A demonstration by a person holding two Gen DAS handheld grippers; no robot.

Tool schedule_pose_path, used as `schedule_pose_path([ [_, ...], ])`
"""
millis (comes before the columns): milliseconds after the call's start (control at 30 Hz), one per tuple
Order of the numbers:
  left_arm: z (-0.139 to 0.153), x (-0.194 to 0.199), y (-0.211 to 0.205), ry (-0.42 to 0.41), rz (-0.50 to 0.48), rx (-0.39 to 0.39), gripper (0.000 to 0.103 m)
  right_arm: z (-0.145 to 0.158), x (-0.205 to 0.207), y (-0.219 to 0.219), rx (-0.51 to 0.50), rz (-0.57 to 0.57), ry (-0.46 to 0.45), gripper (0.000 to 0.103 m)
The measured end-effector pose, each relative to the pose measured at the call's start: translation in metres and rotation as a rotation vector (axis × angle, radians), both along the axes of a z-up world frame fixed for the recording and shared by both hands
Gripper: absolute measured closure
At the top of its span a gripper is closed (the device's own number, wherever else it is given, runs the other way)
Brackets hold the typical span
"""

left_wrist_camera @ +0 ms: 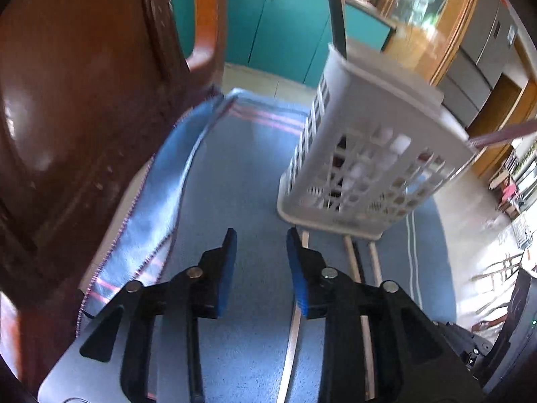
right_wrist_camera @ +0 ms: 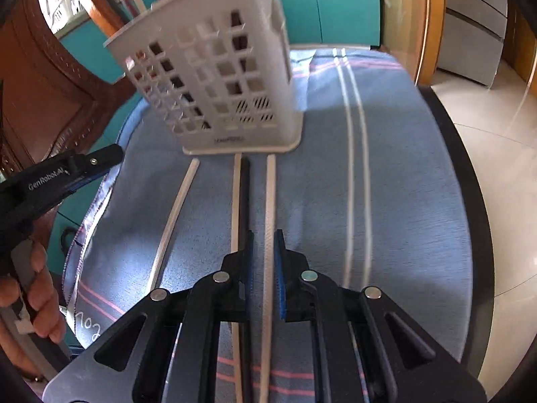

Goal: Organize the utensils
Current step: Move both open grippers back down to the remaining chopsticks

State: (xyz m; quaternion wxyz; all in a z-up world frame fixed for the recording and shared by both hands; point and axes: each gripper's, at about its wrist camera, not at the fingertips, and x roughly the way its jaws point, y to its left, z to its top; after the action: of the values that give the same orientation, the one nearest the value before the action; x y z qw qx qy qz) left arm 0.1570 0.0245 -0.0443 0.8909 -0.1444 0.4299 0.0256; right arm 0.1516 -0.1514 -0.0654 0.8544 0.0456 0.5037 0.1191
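Observation:
A white perforated utensil holder (left_wrist_camera: 362, 154) (right_wrist_camera: 214, 77) stands on a blue striped cloth (left_wrist_camera: 235, 174) (right_wrist_camera: 402, 168), with a few handles sticking out of it. Several chopsticks lie side by side in front of it: a pale one (right_wrist_camera: 181, 201), a pale and black pair (right_wrist_camera: 241, 194), and another pale one (right_wrist_camera: 270, 194). My right gripper (right_wrist_camera: 264, 238) hovers low over that last chopstick. Its jaws stand a narrow gap apart, and cloth shows beside the stick. My left gripper (left_wrist_camera: 261, 235) is open over bare cloth, with a pale chopstick (left_wrist_camera: 295, 336) just to its right.
A carved brown wooden chair (left_wrist_camera: 84, 100) rises close on the left. The table's dark rim (right_wrist_camera: 470, 184) curves along the right, with tiled floor beyond. Teal cabinets (left_wrist_camera: 285, 16) stand behind. A person's hand (right_wrist_camera: 37, 288) holds the left gripper (right_wrist_camera: 67, 168).

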Motion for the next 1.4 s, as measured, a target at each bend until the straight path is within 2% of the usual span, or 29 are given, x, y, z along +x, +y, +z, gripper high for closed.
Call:
schedule_pose_path([
  [67, -0.004, 0.000, -0.003, 0.014, -0.005, 0.011, 0.064, -0.003, -0.005, 0.003, 0.007, -0.002, -0.004, 0.091],
  [200, -0.007, -0.004, -0.005, 0.019, 0.003, 0.016, 0.062, 0.002, -0.011, 0.012, 0.021, 0.037, -0.037, 0.091],
  [333, -0.007, -0.002, 0.002, 0.024, 0.023, 0.003, 0.060, -0.002, -0.017, 0.030, -0.045, 0.100, -0.015, 0.091],
  [400, -0.008, -0.002, 0.001, 0.026, 0.019, 0.002, 0.059, -0.003, -0.019, 0.035, -0.086, 0.089, -0.025, 0.090],
  [433, -0.008, -0.002, 0.001, 0.026, 0.016, 0.002, 0.059, -0.004, -0.020, 0.037, -0.105, 0.084, -0.025, 0.085],
  [500, -0.007, -0.003, 0.001, 0.023, 0.013, 0.002, 0.057, -0.008, -0.018, 0.037, -0.097, 0.073, 0.007, 0.082],
  [600, -0.006, -0.005, 0.004, 0.021, 0.018, -0.001, 0.056, -0.007, -0.022, 0.038, -0.098, 0.058, 0.004, 0.082],
  [667, -0.003, -0.007, 0.006, 0.021, 0.019, -0.002, 0.056, -0.006, -0.023, 0.036, -0.077, 0.033, 0.010, 0.085],
  [700, -0.003, -0.007, 0.007, 0.021, 0.019, -0.003, 0.056, -0.006, -0.024, 0.035, -0.063, 0.028, 0.014, 0.091],
  [1033, 0.000, -0.010, 0.008, 0.016, 0.016, -0.010, 0.053, 0.010, -0.032, 0.008, 0.162, -0.070, 0.012, 0.091],
  [1267, 0.000, -0.010, 0.009, 0.018, 0.017, -0.008, 0.050, 0.017, -0.038, 0.004, 0.140, -0.088, -0.012, 0.091],
  [1400, 0.000, -0.012, 0.009, 0.021, 0.021, -0.006, 0.049, 0.010, -0.037, 0.005, 0.111, -0.091, -0.011, 0.091],
])
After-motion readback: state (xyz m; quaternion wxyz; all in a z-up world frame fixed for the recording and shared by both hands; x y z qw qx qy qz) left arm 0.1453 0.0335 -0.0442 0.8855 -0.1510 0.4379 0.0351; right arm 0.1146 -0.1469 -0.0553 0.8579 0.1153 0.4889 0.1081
